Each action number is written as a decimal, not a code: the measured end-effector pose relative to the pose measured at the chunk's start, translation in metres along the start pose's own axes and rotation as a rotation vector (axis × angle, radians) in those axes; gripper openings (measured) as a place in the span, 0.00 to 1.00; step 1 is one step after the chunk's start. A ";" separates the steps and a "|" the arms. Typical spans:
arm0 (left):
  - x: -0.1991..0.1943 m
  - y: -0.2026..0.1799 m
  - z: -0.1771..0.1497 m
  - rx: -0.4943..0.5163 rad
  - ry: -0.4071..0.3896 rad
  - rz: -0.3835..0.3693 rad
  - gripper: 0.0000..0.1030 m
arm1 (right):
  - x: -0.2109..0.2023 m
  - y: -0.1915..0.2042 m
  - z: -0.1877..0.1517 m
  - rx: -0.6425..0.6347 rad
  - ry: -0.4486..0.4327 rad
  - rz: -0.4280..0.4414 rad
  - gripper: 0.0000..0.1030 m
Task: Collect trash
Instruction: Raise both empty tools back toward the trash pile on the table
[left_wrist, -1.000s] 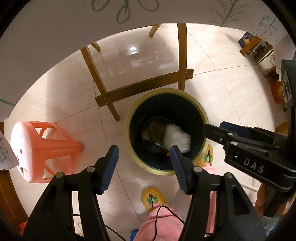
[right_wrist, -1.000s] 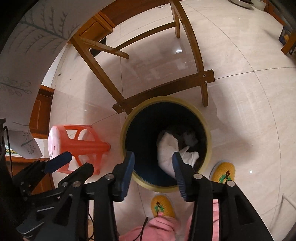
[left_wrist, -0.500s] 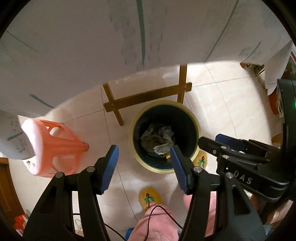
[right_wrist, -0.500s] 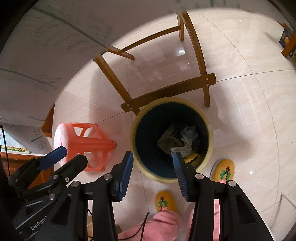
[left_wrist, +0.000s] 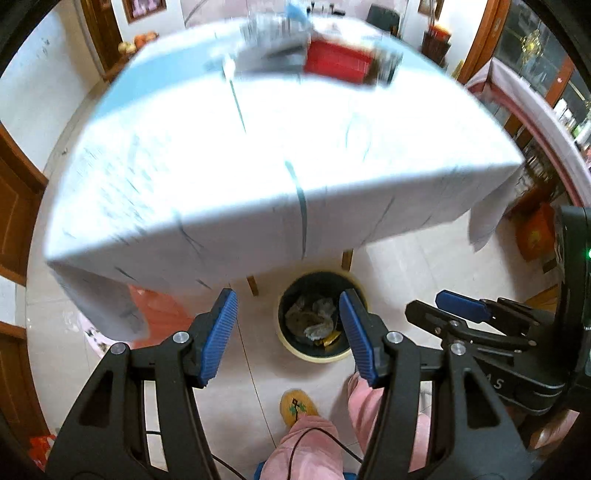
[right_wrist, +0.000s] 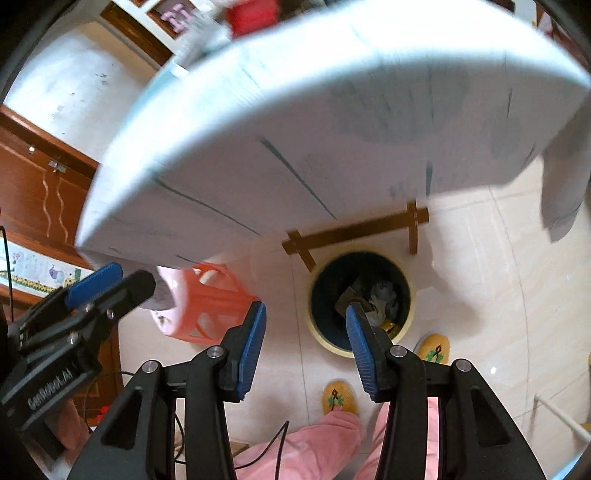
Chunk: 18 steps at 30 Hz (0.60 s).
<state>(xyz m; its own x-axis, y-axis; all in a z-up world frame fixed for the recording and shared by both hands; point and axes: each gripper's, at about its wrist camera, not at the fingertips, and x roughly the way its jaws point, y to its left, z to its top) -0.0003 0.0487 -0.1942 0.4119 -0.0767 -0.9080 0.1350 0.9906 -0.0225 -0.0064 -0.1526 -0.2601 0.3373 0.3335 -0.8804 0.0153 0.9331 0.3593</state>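
Both tongs, left (left_wrist: 286, 336) & right (right_wrist: 303, 341), apart, nothing btwn pads. Trash bin (left_wrist: 295, 350) w/ crumpled paper (left_wrist: 319, 312) far below them. Table (left_wrist: 258, 155) just ahead.

White-clothed table (left_wrist: 258, 166) with red box (left_wrist: 338, 62) — orange stool (right_wrist: 210, 306), yellow slippers (right_wrist: 338, 398), tiled floor (right_wrist: 480, 277)

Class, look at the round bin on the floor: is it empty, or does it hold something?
Not empty. The bin stands upright under the table edge, and crumpled paper and wrappers lie at its bottom; its dark inner walls show above them.
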 end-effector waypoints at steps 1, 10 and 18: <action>-0.016 0.003 0.005 0.002 -0.016 -0.004 0.53 | -0.011 0.006 0.003 -0.013 -0.011 -0.002 0.44; -0.117 0.030 0.034 0.004 -0.144 0.005 0.53 | -0.119 0.055 0.034 -0.101 -0.130 -0.024 0.44; -0.174 0.049 0.062 -0.013 -0.264 -0.004 0.53 | -0.184 0.088 0.057 -0.166 -0.274 -0.072 0.48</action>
<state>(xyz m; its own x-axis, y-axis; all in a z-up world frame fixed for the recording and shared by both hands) -0.0099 0.1039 -0.0114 0.6323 -0.1060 -0.7675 0.1261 0.9915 -0.0331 -0.0132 -0.1398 -0.0490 0.5822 0.2384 -0.7773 -0.0979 0.9697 0.2240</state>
